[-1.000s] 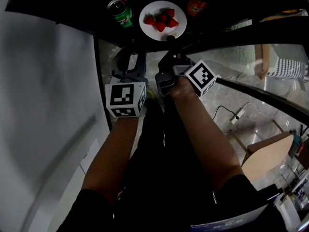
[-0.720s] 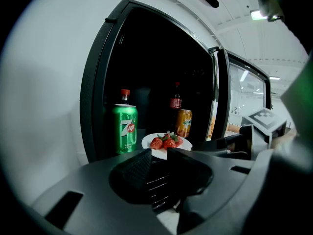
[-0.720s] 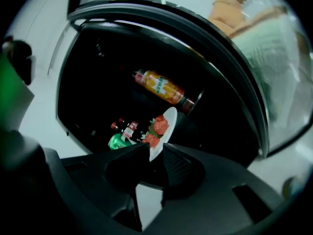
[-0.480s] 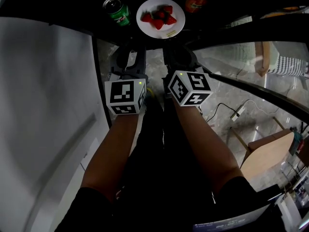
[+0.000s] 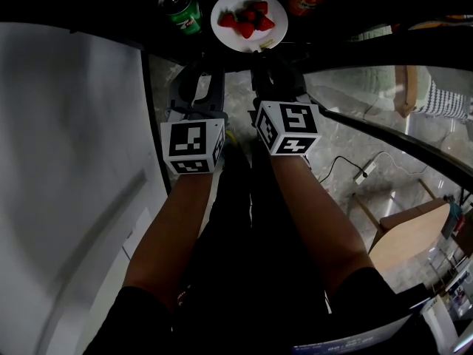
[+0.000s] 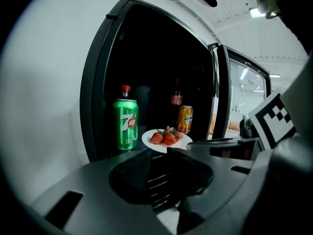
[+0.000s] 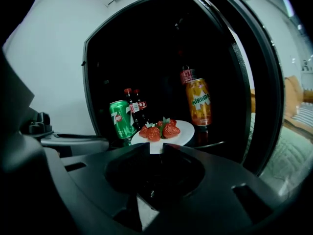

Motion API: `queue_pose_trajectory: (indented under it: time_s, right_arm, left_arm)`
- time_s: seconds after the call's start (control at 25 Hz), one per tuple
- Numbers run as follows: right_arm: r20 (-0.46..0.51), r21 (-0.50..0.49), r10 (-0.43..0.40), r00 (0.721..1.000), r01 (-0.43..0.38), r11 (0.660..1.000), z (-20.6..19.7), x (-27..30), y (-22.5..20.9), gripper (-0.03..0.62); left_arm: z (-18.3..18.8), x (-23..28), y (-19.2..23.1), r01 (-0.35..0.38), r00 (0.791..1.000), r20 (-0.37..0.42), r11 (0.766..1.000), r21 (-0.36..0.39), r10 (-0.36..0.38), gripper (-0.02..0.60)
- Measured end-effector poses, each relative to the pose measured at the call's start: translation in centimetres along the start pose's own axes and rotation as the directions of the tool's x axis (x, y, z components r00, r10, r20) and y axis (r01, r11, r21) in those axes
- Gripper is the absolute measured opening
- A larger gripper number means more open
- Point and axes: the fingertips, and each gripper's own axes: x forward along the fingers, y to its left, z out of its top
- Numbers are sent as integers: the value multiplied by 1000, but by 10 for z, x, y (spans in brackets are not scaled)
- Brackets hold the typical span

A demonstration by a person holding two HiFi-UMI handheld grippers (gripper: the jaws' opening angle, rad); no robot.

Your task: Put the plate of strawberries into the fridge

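Observation:
A white plate [image 5: 230, 34] of strawberries [image 5: 248, 19] rests flat on the dark fridge shelf, also seen as the plate [image 6: 148, 140] and the plate [image 7: 186, 130]. My right gripper [image 5: 260, 52] sits level just in front of the plate's near rim. Its jaws stand side by side with only a thin slit [image 7: 152, 148], through which the rim shows beyond. They hold nothing. My left gripper [image 5: 198, 69] hangs lower left of the plate, short of the shelf, and is shut [image 6: 164, 152] and empty.
A green 7up can [image 5: 181, 9] stands left of the plate, with cola bottles [image 7: 134, 105] behind it. An orange Mirinda bottle [image 7: 199, 102] stands to the right. A white fridge wall [image 5: 74, 161] is on my left and the open door frame [image 7: 257, 82] on my right.
My right gripper has rolled from a tilted pose to level and stays at the plate's near rim. The plate has kept its place beside the can. The left gripper has hardly moved.

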Motion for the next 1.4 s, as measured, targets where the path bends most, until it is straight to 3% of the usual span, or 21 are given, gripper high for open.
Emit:
queue_pose_trajectory:
  time_s: [1.4]
  right_arm:
    - [14,-30,2,1000,-2,1000,16,31,-11,84]
  left_arm:
    - [9,19,12,-14,1000,-2,1000,-25,14,101]
